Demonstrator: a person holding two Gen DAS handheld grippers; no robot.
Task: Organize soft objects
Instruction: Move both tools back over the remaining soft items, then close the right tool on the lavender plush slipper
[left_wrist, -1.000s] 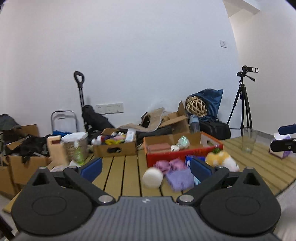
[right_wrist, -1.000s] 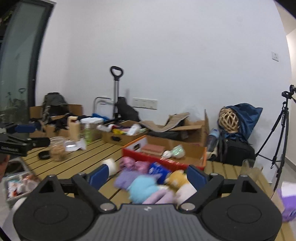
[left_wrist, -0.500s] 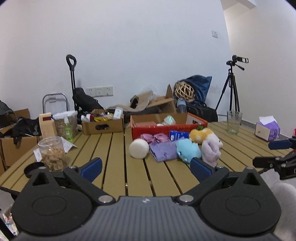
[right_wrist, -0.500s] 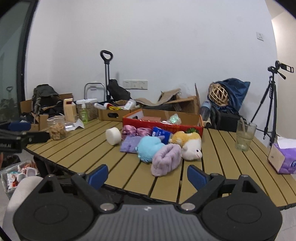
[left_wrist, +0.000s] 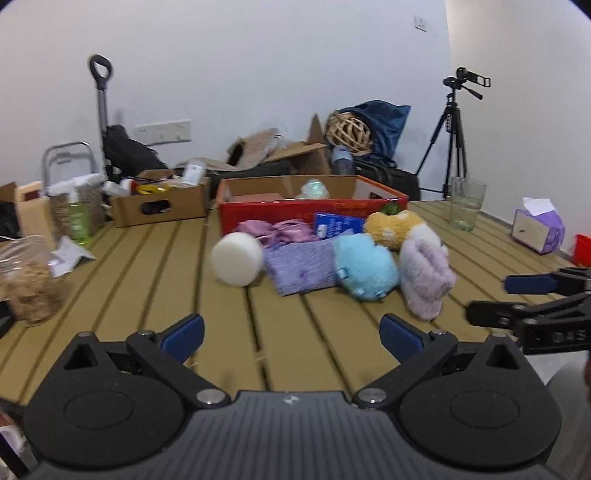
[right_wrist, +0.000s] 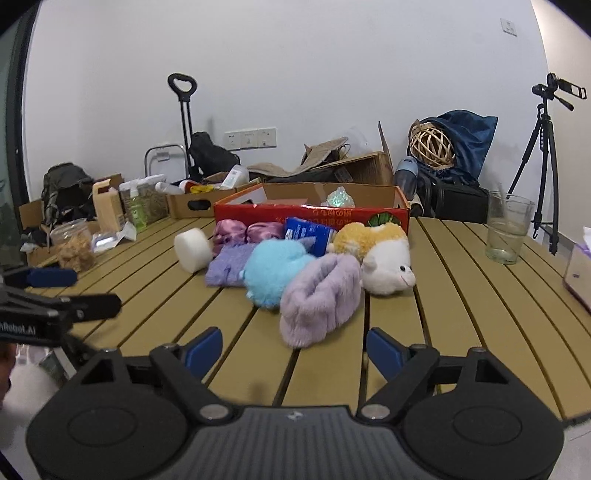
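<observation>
Now both tools lower, nearer the lilac plush (right_wrist: 320, 295).

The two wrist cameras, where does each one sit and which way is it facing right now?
Left wrist: on the left gripper, facing the slatted table and soft pile; its open blue fingers show, right gripper at right.
Right wrist: on the right gripper, nearer the lilac slipper; left gripper at left.
Shared: blue plush, white roll, red box.

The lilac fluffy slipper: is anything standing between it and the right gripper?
Nothing visible. The lilac fluffy slipper lies straight ahead of the right gripper, with only bare table slats between them. Its open jaws, empty, have just been closing somewhat.
</observation>
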